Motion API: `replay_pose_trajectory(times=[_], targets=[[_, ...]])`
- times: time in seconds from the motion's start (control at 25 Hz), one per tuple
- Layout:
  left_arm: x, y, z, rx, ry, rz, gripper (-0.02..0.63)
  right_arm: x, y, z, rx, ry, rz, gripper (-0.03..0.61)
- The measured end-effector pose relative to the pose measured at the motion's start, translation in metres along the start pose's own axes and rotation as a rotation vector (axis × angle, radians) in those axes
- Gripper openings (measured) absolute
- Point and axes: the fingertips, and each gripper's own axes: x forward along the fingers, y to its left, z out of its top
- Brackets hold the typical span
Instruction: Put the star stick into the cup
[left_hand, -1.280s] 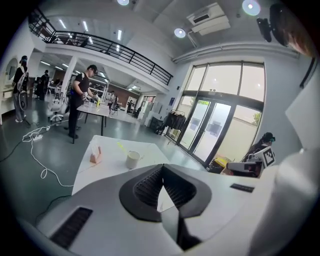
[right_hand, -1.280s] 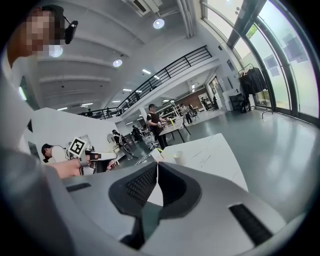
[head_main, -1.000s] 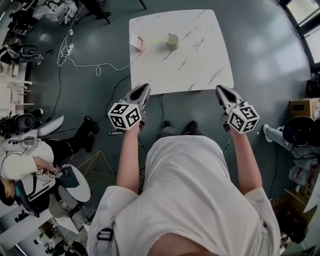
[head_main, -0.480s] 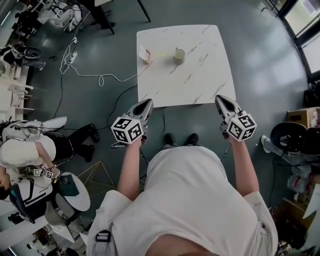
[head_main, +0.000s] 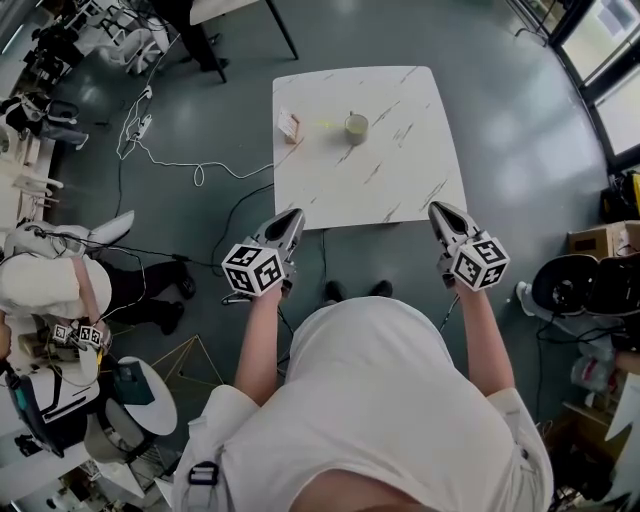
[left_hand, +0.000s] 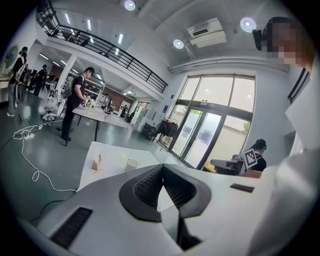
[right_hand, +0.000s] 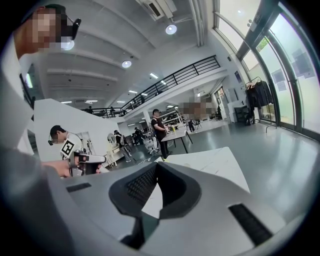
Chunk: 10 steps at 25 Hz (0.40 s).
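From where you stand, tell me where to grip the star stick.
Grip the stick mid-length from above, left claw across it: it seems to lie flat on the table between box and cup, crowding any side approach. Its star end is too small to tell.

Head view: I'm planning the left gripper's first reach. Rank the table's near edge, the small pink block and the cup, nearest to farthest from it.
1. Table's near edge, just ahead of the left gripper.
2. Small pink block, table's far left.
3. Cup, right of the block.
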Motion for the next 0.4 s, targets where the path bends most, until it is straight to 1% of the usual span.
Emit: replay_pose_trajectory(times=[0.4], targets=[[0.0029,0.0069,0.0030,0.002,0.001,-0.008,0.015,0.0047,0.0006,-0.0051,0.007,0.004,-0.009,0.026]])
